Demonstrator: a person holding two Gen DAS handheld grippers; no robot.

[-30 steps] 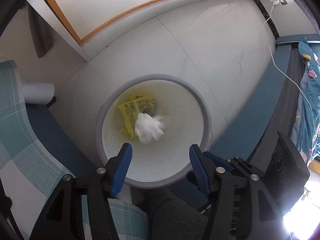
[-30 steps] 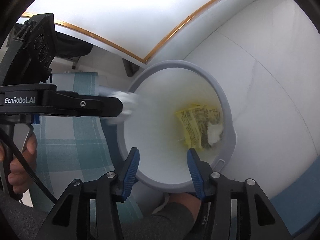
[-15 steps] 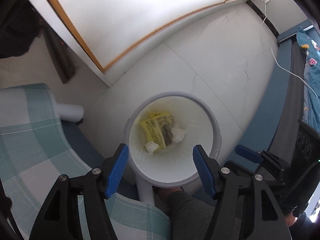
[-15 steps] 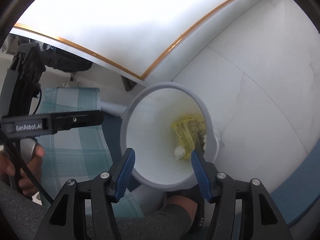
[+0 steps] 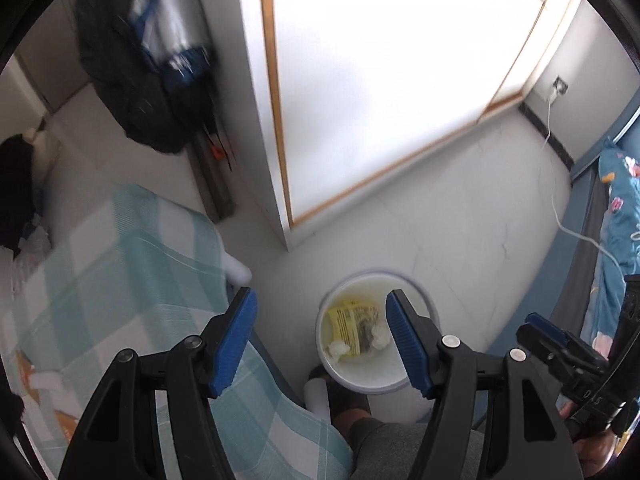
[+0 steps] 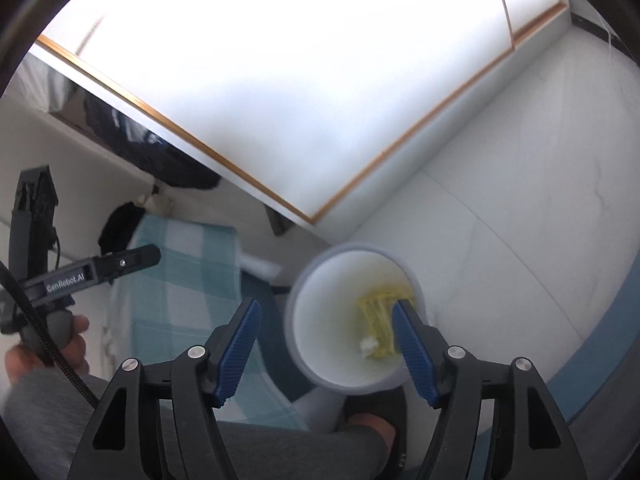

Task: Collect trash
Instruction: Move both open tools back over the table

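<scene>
A white round bin (image 5: pixel 362 380) stands on the pale floor below both grippers. In it lie a yellow wrapper (image 5: pixel 352 326) and two white tissue wads (image 5: pixel 337 347). My left gripper (image 5: pixel 319 300) hangs high above the bin, open, with nothing between its blue pads. In the right wrist view the bin (image 6: pixel 304 280) is blurred, and the wrapper (image 6: pixel 378 312) and one tissue wad (image 6: pixel 368 344) show inside. My right gripper (image 6: pixel 326 308) is above it, its jaws opening and empty. One of the left gripper's fingers (image 6: pixel 132 258) shows at the left, held by a hand.
A teal checked cloth (image 5: pixel 120 280) covers a seat left of the bin. A white cabinet with wood trim (image 5: pixel 360 80) stands behind, dark clothes (image 5: pixel 152 80) hanging beside it. A blue bed with floral bedding (image 5: pixel 620 220) and a white cable (image 5: pixel 560 208) lie right. A foot (image 5: pixel 352 400) touches the bin.
Both grippers have risen well away from the bin and their jaws stand wider. The tissue wad that was falling now lies in the bin beside the wrapper.
</scene>
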